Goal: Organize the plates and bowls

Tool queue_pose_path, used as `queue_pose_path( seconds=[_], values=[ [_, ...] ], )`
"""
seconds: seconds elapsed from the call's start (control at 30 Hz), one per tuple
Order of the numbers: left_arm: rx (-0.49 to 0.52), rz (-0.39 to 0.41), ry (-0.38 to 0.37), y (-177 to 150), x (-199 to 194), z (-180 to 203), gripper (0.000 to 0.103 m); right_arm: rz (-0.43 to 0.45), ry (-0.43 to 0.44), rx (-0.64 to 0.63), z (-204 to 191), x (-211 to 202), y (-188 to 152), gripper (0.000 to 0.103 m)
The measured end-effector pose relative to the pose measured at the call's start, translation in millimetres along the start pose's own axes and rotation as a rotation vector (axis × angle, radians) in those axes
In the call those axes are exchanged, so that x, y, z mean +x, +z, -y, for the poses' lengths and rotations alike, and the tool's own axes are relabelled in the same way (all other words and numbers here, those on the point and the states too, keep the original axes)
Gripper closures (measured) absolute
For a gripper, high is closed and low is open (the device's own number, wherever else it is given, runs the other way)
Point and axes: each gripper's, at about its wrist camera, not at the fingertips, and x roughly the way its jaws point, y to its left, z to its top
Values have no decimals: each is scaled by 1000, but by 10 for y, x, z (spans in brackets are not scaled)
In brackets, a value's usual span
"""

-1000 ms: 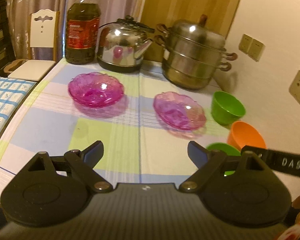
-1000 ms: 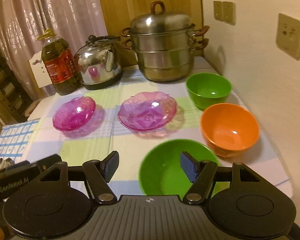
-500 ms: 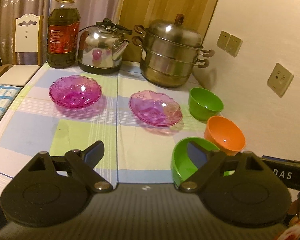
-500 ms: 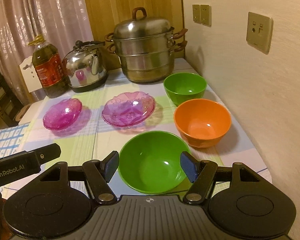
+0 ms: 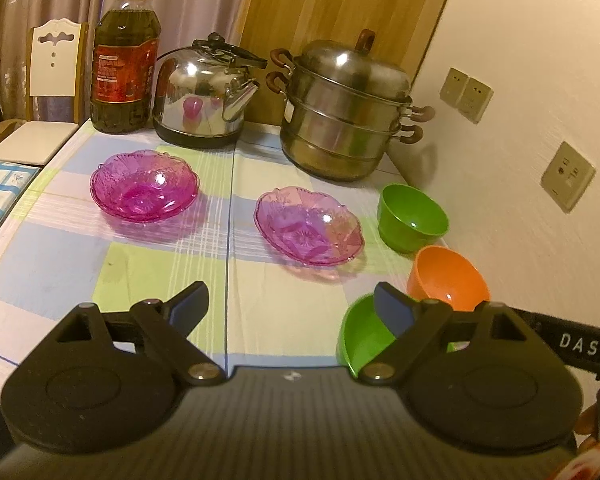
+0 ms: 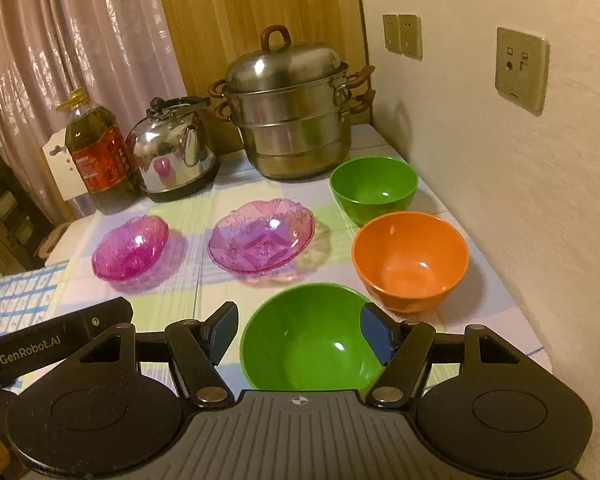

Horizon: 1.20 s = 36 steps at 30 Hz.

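Right tool is released, jaws spread, nothing gripped; the near green bowl sits on the counter just past the tips, between them in view. Left tool is also released and empty, aimed at bare cloth in front of the right plate.

Task items: left plate and right plate well apart mid-counter; far green bowl, orange bowl and near green bowl in a row along the wall, not stacked.

Risks, as judgement:
- near bowl is close to the front edge; a push instead of a rim pinch could slide it off.
- smooth plastic rim, likely slips if pinched shallow.
- orange bowl sits just beside it, so a wide jaw could knock it.
- plates look like glass; hard stacking could chip them.
- the two tools are close together and could collide.

Surface: pastel checked cloth, flat. Room: steamer pot, kettle and oil bottle at the back, curtain, wood panel, wall sockets, chair at left. Dim warm light.
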Motion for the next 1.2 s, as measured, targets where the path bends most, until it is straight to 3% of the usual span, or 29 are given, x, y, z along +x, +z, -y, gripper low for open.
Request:
queue_pose_path(
  seconds=[0.2,0.5,0.9,1.2],
  values=[
    [-43,-6,9,184,334,-98,15,-1,44,12,83,319,271,35],
    [-48,-27,16,474,1154,-291,21,-20,53,-12,112,1062,636,36],
    [1,-31,-14,629,2073,-472,29,-54,27,-21,129,2029,840,37],
    [23,-54,-56,597,2576,-525,39,-97,-5,-14,200,2544,817,46]
  ],
)
